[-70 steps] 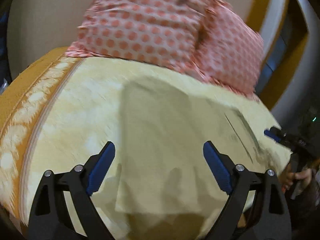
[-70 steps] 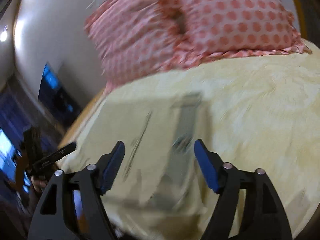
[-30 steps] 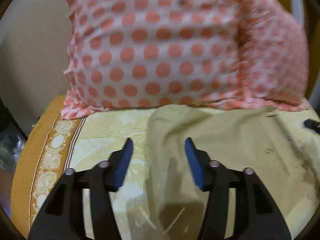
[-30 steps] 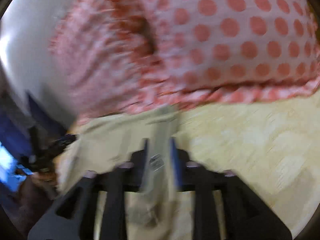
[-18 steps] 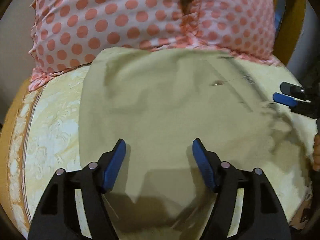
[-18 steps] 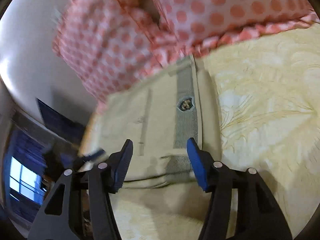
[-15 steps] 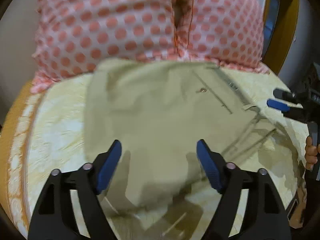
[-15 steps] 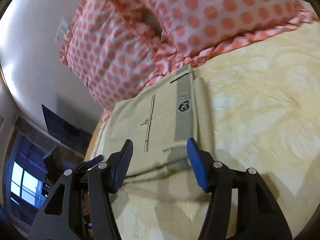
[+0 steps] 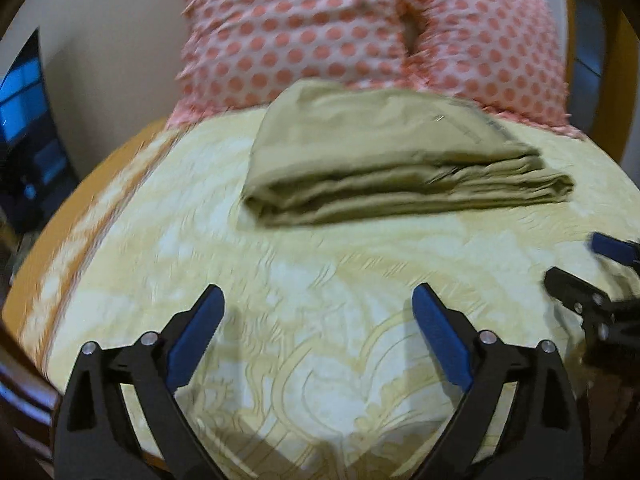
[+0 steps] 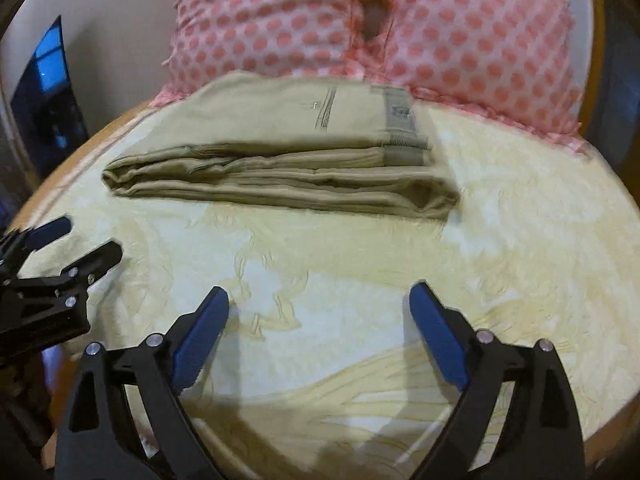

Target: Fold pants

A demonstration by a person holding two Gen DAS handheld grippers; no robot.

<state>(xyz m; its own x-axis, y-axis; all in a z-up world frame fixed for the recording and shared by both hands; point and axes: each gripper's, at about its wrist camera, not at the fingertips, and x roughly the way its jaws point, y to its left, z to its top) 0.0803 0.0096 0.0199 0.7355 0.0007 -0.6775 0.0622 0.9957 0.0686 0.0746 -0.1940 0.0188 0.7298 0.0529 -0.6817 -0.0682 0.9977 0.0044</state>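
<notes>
- Pants (image 9: 384,164), left wrist view: khaki cloth lies in a flat stack of several layers on the bed (image 9: 328,280), its far edge touching the pillows (image 9: 360,28). The left gripper (image 9: 318,324) hangs over bare bedspread well short of the stack, fingers spread wide with nothing between them. The right gripper (image 9: 576,264) shows at the right edge, likewise apart from the cloth and parted.
- Judgement: both tools stand clear and empty-handed because the fold appears finished; only inspection or withdrawal seems left.
- Right wrist view: pants (image 10: 280,164) rest between the pillows (image 10: 372,20) and the open stretch of bed (image 10: 500,240). A grey waistband strip (image 10: 400,120) lies on the top layer toward the right. The right gripper (image 10: 318,320) is splayed and empty; the left gripper (image 10: 80,240) enters from the left, its tips parted.
- Surface and room: cream bedspread with raised pattern and an orange border; two pink dotted pillows against a pale wall (image 10: 100,0); a dark screen with a blue glow (image 10: 52,76) at left.
</notes>
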